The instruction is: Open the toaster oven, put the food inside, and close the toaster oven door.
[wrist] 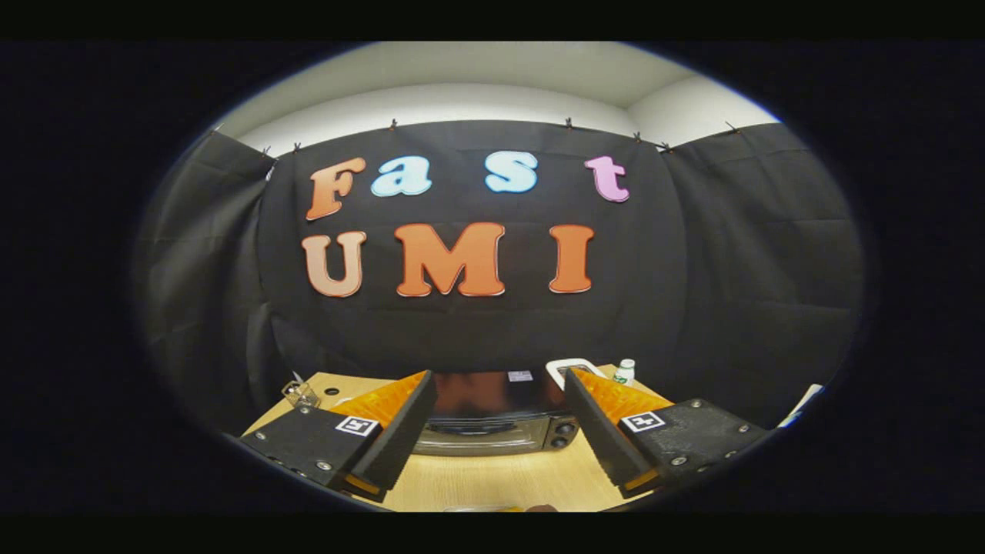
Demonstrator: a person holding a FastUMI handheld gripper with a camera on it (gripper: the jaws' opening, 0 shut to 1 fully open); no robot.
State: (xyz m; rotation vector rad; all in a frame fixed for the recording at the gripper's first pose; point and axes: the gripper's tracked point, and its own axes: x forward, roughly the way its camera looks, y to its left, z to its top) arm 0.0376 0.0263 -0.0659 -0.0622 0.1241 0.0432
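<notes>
Nearest the lens, gripper point(492, 431) with jaws spread wide apart, clamped on nothing, hovering over a pale wooden tabletop point(492, 481). Straight ahead at twelve o'clock, framed between the jaws but beyond their tips, a dark toaster oven point(492, 419), door shut, two knobs on its right. Behind it toward one o'clock, a white handle-like shape point(565, 365) and a small white bottle point(625, 372). At ten o'clock, near the tabletop edge, a small clear object point(300, 394), too small to identify. Black cloth wall point(731, 269) behind everything.

Wood tabletop point(492, 481): toaster oven point(492, 423) beyond the open tongs point(500, 469), small bottle point(625, 372) past their right finger.
</notes>
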